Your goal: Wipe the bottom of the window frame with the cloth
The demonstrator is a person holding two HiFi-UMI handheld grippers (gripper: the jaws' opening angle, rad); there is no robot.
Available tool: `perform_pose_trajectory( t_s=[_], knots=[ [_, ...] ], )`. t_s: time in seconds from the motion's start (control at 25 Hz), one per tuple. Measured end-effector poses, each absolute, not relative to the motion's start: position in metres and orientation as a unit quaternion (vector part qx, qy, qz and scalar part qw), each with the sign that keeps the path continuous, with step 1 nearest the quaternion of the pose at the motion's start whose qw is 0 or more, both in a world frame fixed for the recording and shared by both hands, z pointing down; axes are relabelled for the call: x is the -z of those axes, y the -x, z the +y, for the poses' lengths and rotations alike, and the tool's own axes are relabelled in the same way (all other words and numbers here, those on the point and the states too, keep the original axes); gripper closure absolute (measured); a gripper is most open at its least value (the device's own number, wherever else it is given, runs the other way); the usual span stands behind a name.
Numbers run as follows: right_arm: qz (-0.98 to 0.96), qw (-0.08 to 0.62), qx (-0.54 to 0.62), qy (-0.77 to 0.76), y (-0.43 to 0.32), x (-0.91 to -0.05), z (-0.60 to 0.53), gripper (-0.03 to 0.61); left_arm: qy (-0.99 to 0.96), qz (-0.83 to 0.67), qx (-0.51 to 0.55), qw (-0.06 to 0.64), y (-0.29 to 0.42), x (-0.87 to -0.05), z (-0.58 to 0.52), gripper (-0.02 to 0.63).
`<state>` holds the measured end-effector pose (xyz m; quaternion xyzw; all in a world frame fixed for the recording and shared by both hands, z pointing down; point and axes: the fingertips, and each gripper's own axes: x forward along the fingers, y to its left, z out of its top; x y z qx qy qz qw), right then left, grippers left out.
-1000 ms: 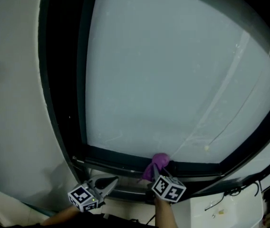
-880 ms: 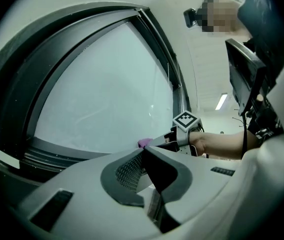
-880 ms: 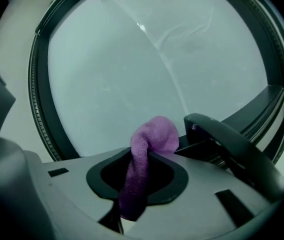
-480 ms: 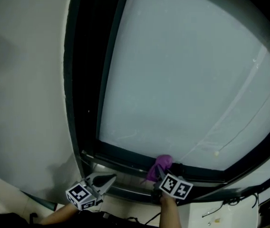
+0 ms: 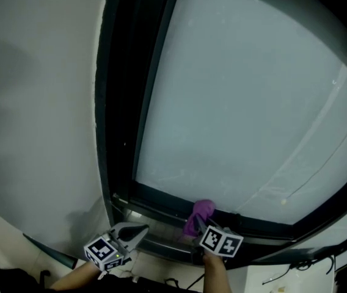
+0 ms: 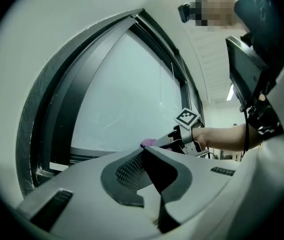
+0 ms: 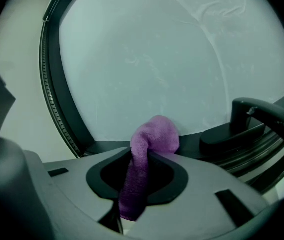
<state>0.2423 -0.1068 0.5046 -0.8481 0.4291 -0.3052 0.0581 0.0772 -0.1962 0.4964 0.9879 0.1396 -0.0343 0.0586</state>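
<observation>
While my right gripper (image 7: pixel 143 159) was clamped on the purple cloth (image 7: pixel 154 136), the cloth's bunched, rounded end sat against the bottom rail of the dark window frame (image 7: pixel 107 146), just under the pale, frosted-looking pane (image 7: pixel 157 59). Cloth was soft with a fuzzy knit, one strip running down between the jaws. The frame was matte black with a ribbed edge strip on the curved left side. The right gripper view alone showed a black handle (image 7: pixel 254 114) on the rail, right of the cloth. My left gripper (image 6: pixel 143 151) had its jaws together on nothing, textured pads meeting at the tip, held low and left of the right one, apart from the frame. Only the left gripper view showed my right forearm (image 6: pixel 222 136) and ceiling lights beyond. The head view gave the plain grey wall (image 5: pixel 39 102) left of the frame.
</observation>
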Motion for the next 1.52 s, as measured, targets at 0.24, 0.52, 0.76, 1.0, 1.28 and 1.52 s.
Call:
perform_pose_trajectory(
  t_s=[0.24,0.52,0.76,1.0,1.28,1.52],
  knots=[
    [0.465,0.034,0.313,0.828,-0.236,-0.507,-0.12,0.494,-0.992,0.095,0.034,0.069,-0.072,-0.5,-0.198,0.609],
    [0.497,0.034,0.325,0.804,-0.231,-0.506,-0.138,0.494,-0.995,0.059,0.026,0.077,-0.064,-0.5,-0.2,0.609],
    [0.518,0.031,0.333,0.787,-0.222,-0.508,-0.152,0.494,-0.995,0.029,0.026,0.086,-0.055,-0.498,-0.207,0.609],
    [0.548,-0.004,0.33,0.769,-0.208,-0.508,-0.174,0.494,-0.996,0.016,0.035,0.076,-0.054,-0.494,-0.214,0.609],
    [0.563,-0.012,0.334,0.756,-0.202,-0.508,-0.192,0.494,-0.996,-0.006,0.04,0.074,-0.044,-0.492,-0.224,0.609],
    [0.572,-0.019,0.338,0.747,-0.198,-0.508,-0.202,0.494,-0.996,-0.031,0.03,0.073,-0.034,-0.496,-0.234,0.609]
  ],
)
